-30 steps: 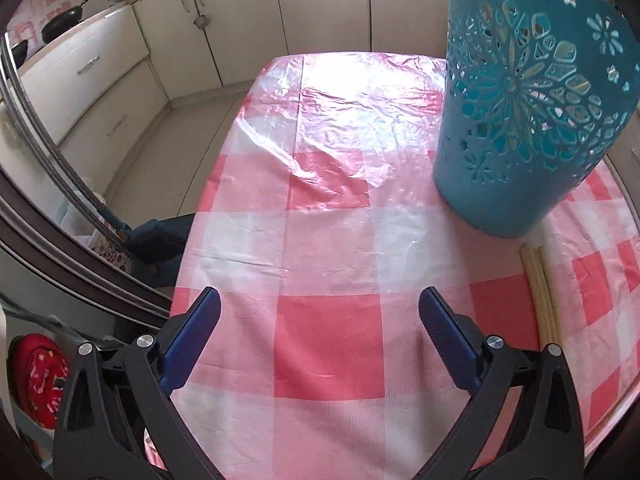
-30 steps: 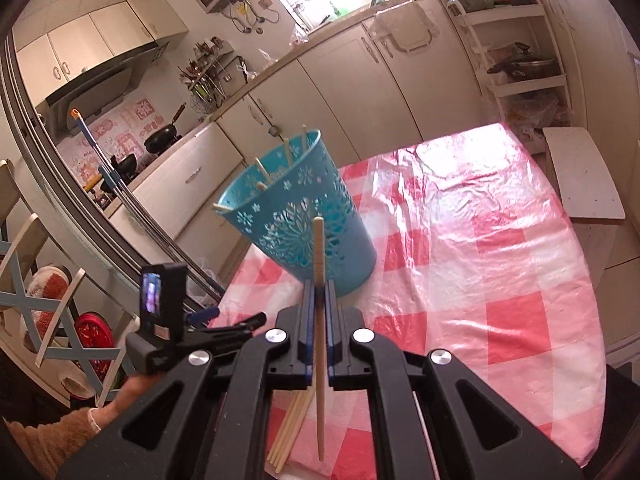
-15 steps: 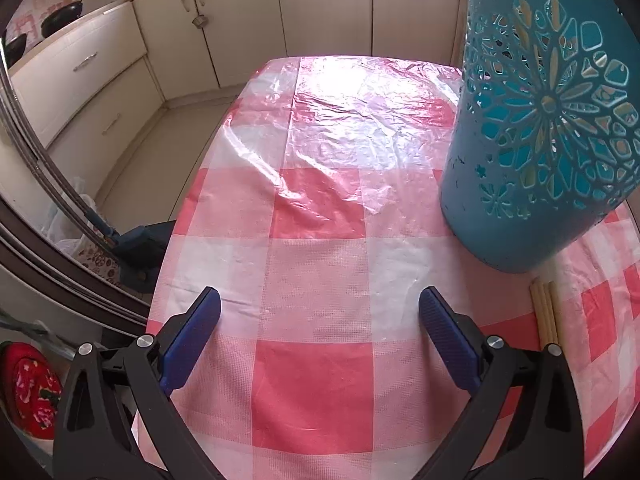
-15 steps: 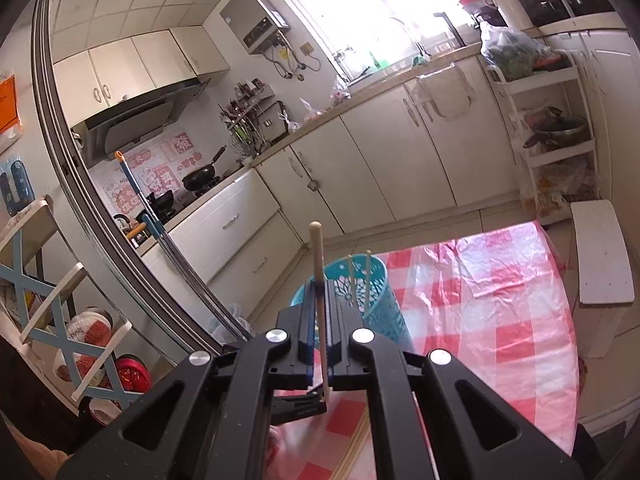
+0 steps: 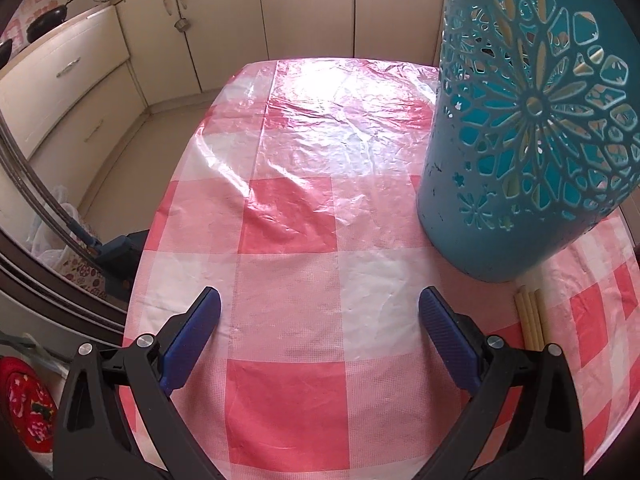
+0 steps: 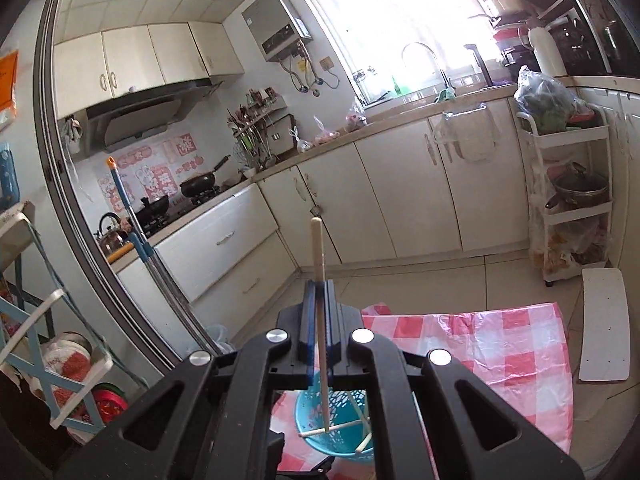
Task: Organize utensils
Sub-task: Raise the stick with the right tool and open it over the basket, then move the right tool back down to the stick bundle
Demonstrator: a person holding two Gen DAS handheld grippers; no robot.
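Observation:
My right gripper [image 6: 319, 286] is shut on a single wooden chopstick [image 6: 318, 256], held upright high above the table. Its lower end hangs over the mouth of the teal cut-out basket [image 6: 340, 412], where a few chopsticks lean inside. In the left wrist view the same basket [image 5: 528, 128] stands at the right on the red-and-white checked tablecloth [image 5: 296, 220]. Several loose chopsticks [image 5: 530, 322] lie flat in front of its base. My left gripper [image 5: 318, 306] is open and low over the cloth, left of those chopsticks, with nothing between its fingers.
Cream kitchen cabinets [image 6: 404, 204] and a counter run along the far wall beyond the table. A white shelf trolley [image 6: 576, 200] and a white board [image 6: 604, 324] stand right of the table. The table's left edge [image 5: 152, 240] drops to the floor.
My right gripper has risen well above the basket with the chopstick, so the basket now sits below the jaws. The left gripper has drifted a little nearer the basket, still open.

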